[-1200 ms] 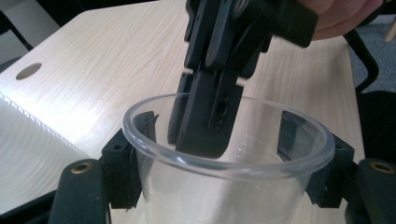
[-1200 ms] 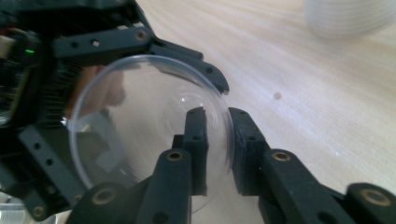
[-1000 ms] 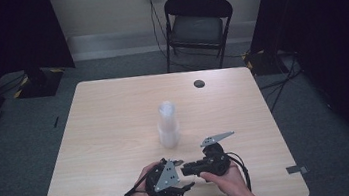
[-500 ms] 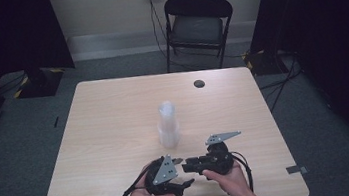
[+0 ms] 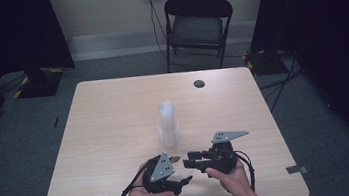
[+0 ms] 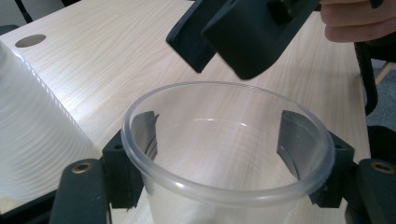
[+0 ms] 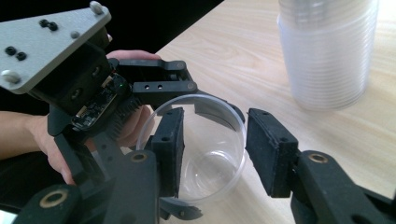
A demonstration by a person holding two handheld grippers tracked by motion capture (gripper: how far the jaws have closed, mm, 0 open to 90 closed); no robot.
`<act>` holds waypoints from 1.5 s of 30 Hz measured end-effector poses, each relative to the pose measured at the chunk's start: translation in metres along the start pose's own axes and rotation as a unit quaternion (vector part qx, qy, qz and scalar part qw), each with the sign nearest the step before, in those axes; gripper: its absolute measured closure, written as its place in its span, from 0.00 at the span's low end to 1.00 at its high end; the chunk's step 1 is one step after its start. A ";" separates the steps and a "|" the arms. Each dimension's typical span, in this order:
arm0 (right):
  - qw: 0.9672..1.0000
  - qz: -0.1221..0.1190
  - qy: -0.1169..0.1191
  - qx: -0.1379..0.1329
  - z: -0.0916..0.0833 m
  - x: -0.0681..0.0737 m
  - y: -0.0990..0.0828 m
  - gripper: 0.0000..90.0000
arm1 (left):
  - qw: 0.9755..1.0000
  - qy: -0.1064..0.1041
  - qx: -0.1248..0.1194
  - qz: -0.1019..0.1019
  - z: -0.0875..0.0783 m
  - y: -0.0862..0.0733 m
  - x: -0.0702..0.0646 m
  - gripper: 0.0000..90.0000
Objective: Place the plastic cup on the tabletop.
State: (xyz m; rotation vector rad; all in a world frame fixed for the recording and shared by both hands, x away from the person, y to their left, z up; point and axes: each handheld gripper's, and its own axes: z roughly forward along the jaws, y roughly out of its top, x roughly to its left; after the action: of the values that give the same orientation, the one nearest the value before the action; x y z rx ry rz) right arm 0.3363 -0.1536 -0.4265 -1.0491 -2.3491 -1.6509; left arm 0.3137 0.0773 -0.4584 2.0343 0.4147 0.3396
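My left gripper [image 5: 181,179] lies near the table's front edge, shut on a clear plastic cup [image 6: 224,191]. In the left gripper view its pads [image 6: 145,129] press the cup's wall from both sides. My right gripper [image 5: 191,160] points left at the cup's mouth. In the right gripper view the right gripper [image 7: 219,151] straddles the rim of the cup [image 7: 205,172]. Its jaws have just been opening, and neither pad presses the wall. A tall stack of clear cups [image 5: 167,124] stands upright in the middle of the table.
The wooden table [image 5: 104,116] has a round dark hole [image 5: 199,83] near its far edge. A black folding chair [image 5: 197,24] stands behind it. Cables trail from both grippers at the front edge. The stack of cups [image 7: 327,51] is close behind the hands.
The right gripper's jaws have spread wider at the cup's mouth. The left gripper and the cup stack have kept their places.
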 end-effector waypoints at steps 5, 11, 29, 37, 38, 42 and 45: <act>1.000 -0.002 -0.003 -0.008 -0.002 0.001 0.000 0.63 | 1.000 0.007 -0.007 -0.009 -0.007 -0.001 0.004 0.32; 1.000 -0.007 -0.011 -0.016 -0.006 0.001 0.001 0.61 | 0.999 0.023 -0.029 -0.038 -0.016 -0.002 0.011 0.32; 0.996 -0.014 -0.080 -0.040 -0.024 -0.018 -0.002 0.49 | 0.989 0.074 -0.084 -0.092 -0.042 -0.005 0.036 0.32; 0.992 -0.025 -0.116 -0.040 -0.033 -0.025 -0.006 0.46 | 0.985 0.087 -0.098 -0.108 -0.049 -0.008 0.040 0.32; 0.992 -0.024 -0.120 -0.039 -0.034 -0.026 -0.008 0.46 | 0.984 0.089 -0.103 -0.112 -0.050 -0.008 0.041 0.32; 0.990 -0.020 -0.130 -0.039 -0.038 -0.031 -0.011 0.46 | 0.980 0.107 -0.107 -0.128 -0.058 -0.008 0.047 0.32; 0.990 -0.018 -0.136 -0.040 -0.040 -0.032 -0.012 0.45 | 0.975 0.118 -0.111 -0.150 -0.061 -0.010 0.054 0.32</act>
State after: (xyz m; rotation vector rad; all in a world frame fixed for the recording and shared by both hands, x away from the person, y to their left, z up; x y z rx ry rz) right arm 0.3418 -0.2054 -0.4338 -1.3331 -2.4939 -1.7258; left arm 0.3361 0.1523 -0.4352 1.6896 0.7857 0.4225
